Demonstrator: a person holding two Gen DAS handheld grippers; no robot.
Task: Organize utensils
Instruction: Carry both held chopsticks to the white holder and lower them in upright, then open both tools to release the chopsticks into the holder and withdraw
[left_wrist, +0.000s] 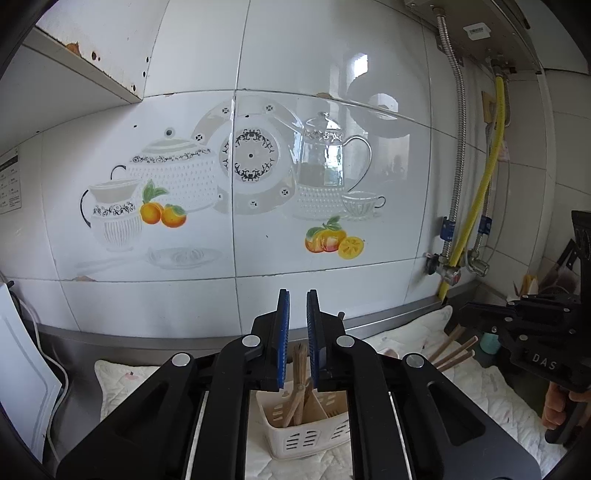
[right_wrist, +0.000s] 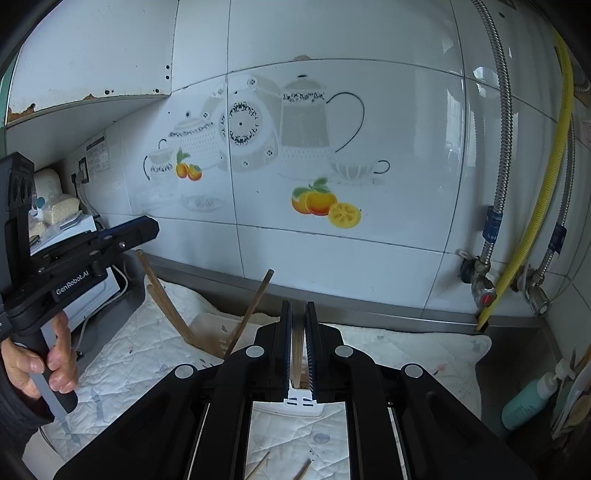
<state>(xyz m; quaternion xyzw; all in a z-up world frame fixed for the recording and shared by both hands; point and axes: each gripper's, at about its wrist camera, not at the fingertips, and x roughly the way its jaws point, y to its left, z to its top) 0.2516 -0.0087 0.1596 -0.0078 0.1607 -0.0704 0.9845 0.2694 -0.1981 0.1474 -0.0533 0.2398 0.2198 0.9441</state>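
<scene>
Currently both views face a tiled wall (left_wrist: 332, 55) printed with teapots and fruit; below it a steel table (left_wrist: 74, 387) carries a quilted white mat (right_wrist: 155, 350)

White slotted utensil caddy (left_wrist: 306, 432) stands on the mat, directly beyond the left gripper (left_wrist: 297, 325). Several wooden chopsticks (left_wrist: 299, 384) stand in it, leaning at different angles; in the right view two lean far left and one sticks up toward the wall

Left gripper: jaws narrow, nearly together, nothing between the pads; the chopsticks seen in the gap lie beyond it, in the caddy

Right gripper (right_wrist: 297, 332): jaws drawn close; a pale wooden stick shows in the gap, but cannot tell whether it is pinched or simply stands behind in the caddy

Loose chopstick ends (right_wrist: 280, 467) lie on the mat near the bottom of the right view, outside the caddy

Judgement: sorting step part done, most sticks binned, strays left. Next move calls for opening one gripper, coming low over a stray, pinching it near mid-length, then tipping it upright into a compartment without knocking the leaning ones
</scene>
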